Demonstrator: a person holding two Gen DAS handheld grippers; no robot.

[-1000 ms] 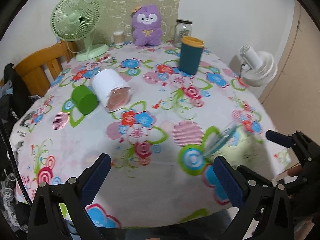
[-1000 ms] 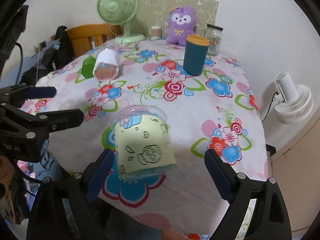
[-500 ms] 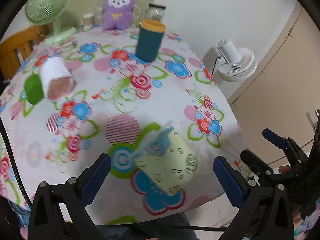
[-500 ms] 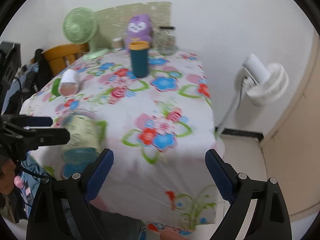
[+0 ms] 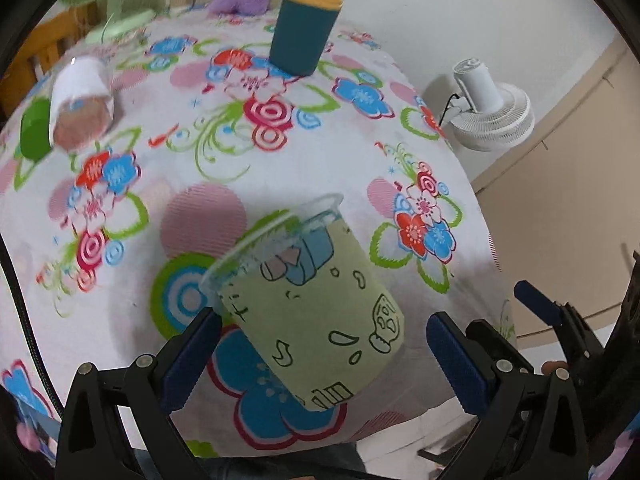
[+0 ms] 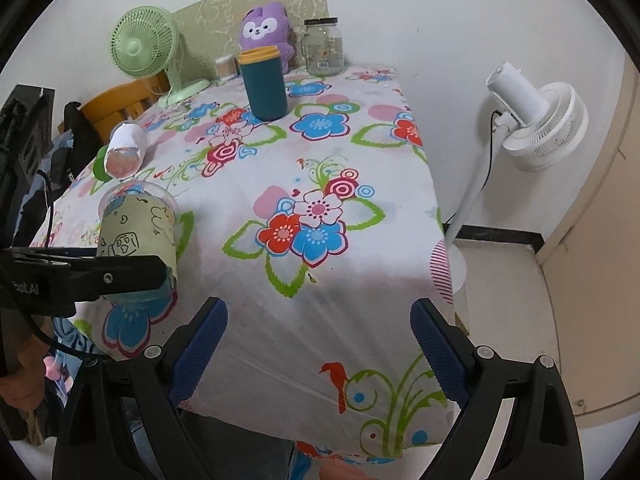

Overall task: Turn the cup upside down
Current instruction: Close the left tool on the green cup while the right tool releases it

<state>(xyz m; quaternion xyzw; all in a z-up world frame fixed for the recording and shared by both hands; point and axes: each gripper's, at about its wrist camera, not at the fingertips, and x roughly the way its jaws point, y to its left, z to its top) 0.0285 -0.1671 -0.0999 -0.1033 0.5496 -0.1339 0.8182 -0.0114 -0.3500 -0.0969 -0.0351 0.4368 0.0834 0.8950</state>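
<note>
The left gripper [image 5: 320,346] has its jaws spread wide around the cup [image 5: 308,304], not pinching it. The cup stands upright, mouth up, at the near edge of the counter [image 6: 360,240], its long axis vertical. The right gripper [image 6: 318,344] is further off to the right, jaws also wide, holding nothing. The left is nearer. Beyond, the middle is bare; a fallen white cup [image 6: 126,152] and teal canister [image 6: 266,82] sit well apart.
</note>
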